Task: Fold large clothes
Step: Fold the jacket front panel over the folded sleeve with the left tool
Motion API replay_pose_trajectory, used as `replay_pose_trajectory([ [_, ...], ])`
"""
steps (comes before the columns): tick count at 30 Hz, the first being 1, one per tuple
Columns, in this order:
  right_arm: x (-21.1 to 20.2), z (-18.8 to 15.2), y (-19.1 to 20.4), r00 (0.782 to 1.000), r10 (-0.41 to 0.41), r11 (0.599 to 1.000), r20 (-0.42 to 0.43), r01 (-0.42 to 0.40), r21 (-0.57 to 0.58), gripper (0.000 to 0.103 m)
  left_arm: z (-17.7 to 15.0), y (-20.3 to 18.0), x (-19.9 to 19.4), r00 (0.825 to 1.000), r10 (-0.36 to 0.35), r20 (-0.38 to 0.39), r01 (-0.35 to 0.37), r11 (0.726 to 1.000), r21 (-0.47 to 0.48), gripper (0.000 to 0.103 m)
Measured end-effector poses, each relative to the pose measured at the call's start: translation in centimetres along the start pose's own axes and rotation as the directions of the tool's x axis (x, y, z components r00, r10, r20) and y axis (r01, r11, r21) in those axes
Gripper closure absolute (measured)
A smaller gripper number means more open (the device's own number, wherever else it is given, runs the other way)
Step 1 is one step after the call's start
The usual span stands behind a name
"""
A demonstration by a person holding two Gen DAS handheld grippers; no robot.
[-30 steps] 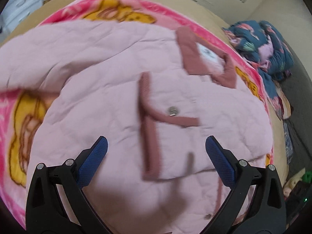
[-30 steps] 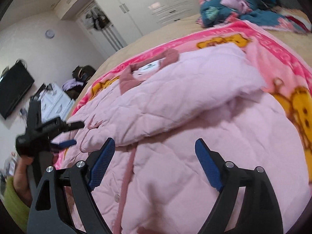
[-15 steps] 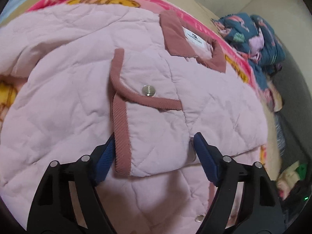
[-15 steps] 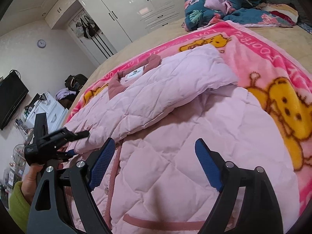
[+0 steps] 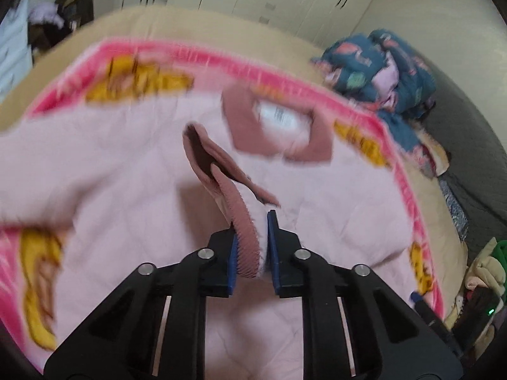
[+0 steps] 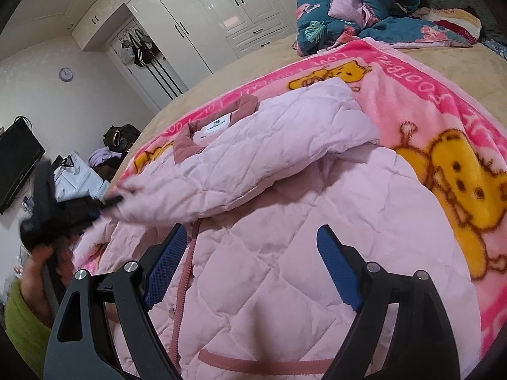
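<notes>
A pale pink quilted jacket point(image 6: 285, 231) with dusty-rose corduroy trim lies spread on a bed, collar and white label point(image 6: 218, 125) at the far end. My left gripper point(image 5: 252, 221) is shut on the jacket's sleeve cuff point(image 5: 244, 221), holding its ribbed rose edge lifted off the jacket body point(image 5: 332, 209). In the right wrist view the left gripper point(image 6: 104, 204) shows blurred at the left, pulling the sleeve point(image 6: 247, 158) across the jacket front. My right gripper point(image 6: 250, 266) is open and empty, hovering over the jacket's lower front beside the button placket point(image 6: 183, 281).
A pink cartoon-bear blanket point(image 6: 443, 164) covers the tan bed point(image 6: 443, 60). Piled teal and pink bedding point(image 6: 358, 9) sits at the far end. White wardrobes point(image 6: 221, 15) line the wall. More clothes point(image 5: 481, 269) lie heaped at the bed's right side.
My left gripper closed on the sleeve cuff and lifted it off the jacket, pulling back. The right gripper stayed open and moved slightly lower over the jacket front.
</notes>
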State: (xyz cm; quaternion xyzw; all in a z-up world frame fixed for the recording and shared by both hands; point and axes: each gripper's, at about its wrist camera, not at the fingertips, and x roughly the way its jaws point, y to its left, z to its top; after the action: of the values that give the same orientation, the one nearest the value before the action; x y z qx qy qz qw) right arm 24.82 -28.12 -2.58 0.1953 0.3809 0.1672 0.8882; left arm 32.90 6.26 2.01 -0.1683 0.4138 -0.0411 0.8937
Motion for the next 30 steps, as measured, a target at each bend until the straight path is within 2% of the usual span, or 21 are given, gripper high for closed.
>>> replay_pose_trajectory([
  [3, -0.1, 0.1, 0.1, 1.000, 0.001, 1.000, 0.004, -0.001, -0.004, 0.020, 2.4, -1.2, -2.5, 0.997, -0.007, 0.078, 0.004, 0.999, 0.049, 0.095],
  [5, 0.0, 0.2, 0.1, 1.000, -0.002, 1.000, 0.005, 0.002, -0.004, 0.020, 3.1, -1.9, -3.4, 0.992, 0.018, 0.128, -0.031, 0.994, 0.102, 0.095],
  [7, 0.1, 0.2, 0.0, 1.000, -0.007, 1.000, 0.002, 0.007, -0.004, 0.020, 3.2, -1.8, -3.3, 0.990, 0.027, 0.139, -0.043, 0.992, 0.115, 0.095],
  [10, 0.3, 0.2, -0.2, 1.000, -0.017, 1.000, -0.003, 0.017, 0.000, 0.020, 2.4, -0.8, -1.7, 0.991, 0.067, 0.116, -0.081, 0.990, 0.114, 0.095],
  [16, 0.2, 0.7, -0.4, 0.999, -0.048, 0.999, 0.004, 0.048, -0.022, 0.020, -0.7, 3.4, 2.7, 0.989, 0.150, 0.004, -0.150, 0.985, 0.081, 0.095],
  [22, 0.6, 2.3, -0.7, 0.996, -0.093, 0.994, 0.005, 0.093, -0.053, 0.020, -2.5, 5.1, 4.2, 0.985, 0.168, -0.044, -0.164, 0.983, 0.080, 0.095],
  [30, 2.5, 5.3, 1.2, 0.990, -0.140, 0.976, 0.009, 0.140, -0.165, 0.020, -4.0, 6.2, 5.4, 0.980, 0.182, -0.081, -0.175, 0.981, 0.088, 0.094],
])
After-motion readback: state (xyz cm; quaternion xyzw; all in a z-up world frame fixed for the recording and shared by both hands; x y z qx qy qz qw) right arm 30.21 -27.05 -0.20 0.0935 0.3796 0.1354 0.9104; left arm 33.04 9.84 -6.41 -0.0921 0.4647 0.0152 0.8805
